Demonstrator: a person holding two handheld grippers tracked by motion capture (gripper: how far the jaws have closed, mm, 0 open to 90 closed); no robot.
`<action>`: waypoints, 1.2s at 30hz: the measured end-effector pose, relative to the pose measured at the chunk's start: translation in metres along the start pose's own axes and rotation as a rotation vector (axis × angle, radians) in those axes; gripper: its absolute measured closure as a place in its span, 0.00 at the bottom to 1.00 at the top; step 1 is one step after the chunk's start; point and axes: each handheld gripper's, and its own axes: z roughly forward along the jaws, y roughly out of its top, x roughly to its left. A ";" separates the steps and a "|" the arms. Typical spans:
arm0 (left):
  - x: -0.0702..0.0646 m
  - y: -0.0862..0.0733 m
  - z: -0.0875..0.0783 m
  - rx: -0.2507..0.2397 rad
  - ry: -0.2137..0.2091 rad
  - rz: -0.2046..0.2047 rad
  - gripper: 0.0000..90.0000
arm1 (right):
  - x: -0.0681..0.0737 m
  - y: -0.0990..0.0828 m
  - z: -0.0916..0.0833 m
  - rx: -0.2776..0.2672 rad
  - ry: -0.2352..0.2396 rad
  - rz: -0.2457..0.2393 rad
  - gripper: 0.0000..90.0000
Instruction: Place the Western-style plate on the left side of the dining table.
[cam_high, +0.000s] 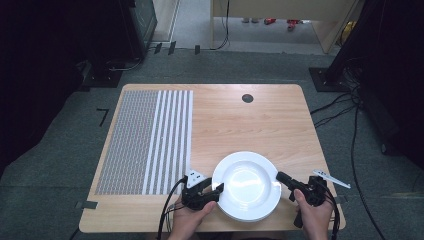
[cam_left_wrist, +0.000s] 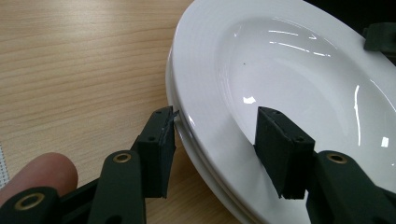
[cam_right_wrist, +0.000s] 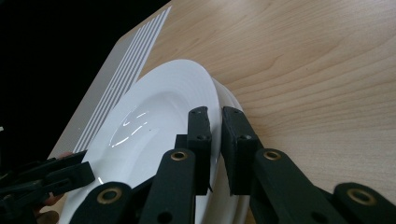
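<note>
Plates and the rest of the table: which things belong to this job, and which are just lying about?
In the job:
- stack of white plates
- right gripper, shut on the top plate's rim
- left gripper, jaws astride the opposite rim

Lying about:
- striped grey mat
- round hole in the table

Table: we see a light wooden tabletop with rounded corners (cam_high: 260, 125), a round dark hole (cam_high: 247, 98) near its far edge.
Mat: we find a grey-and-white striped, perforated mat (cam_high: 145, 140) covering the table's left part.
Floor: we stand over grey carpet (cam_high: 55, 165), with a paler smooth strip (cam_high: 192, 22) beyond it.
Cables: we count black cables (cam_high: 350, 120) trailing across the carpet at right.
Furniture: we note pale wooden furniture (cam_high: 280, 10) at the far side, dark equipment (cam_high: 135, 25) at far left.
Light: we get bright light on the table, with both sides in shadow.
</note>
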 end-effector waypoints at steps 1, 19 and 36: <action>0.000 0.000 0.000 0.001 -0.001 -0.002 0.55 | 0.000 0.000 0.001 0.002 -0.003 0.003 0.93; 0.007 -0.001 0.002 -0.002 -0.043 -0.075 0.55 | 0.001 -0.004 0.009 -0.031 0.075 0.015 0.90; 0.015 0.000 -0.008 -0.073 -0.081 -0.140 0.73 | 0.005 -0.009 0.015 -0.098 0.094 -0.032 0.89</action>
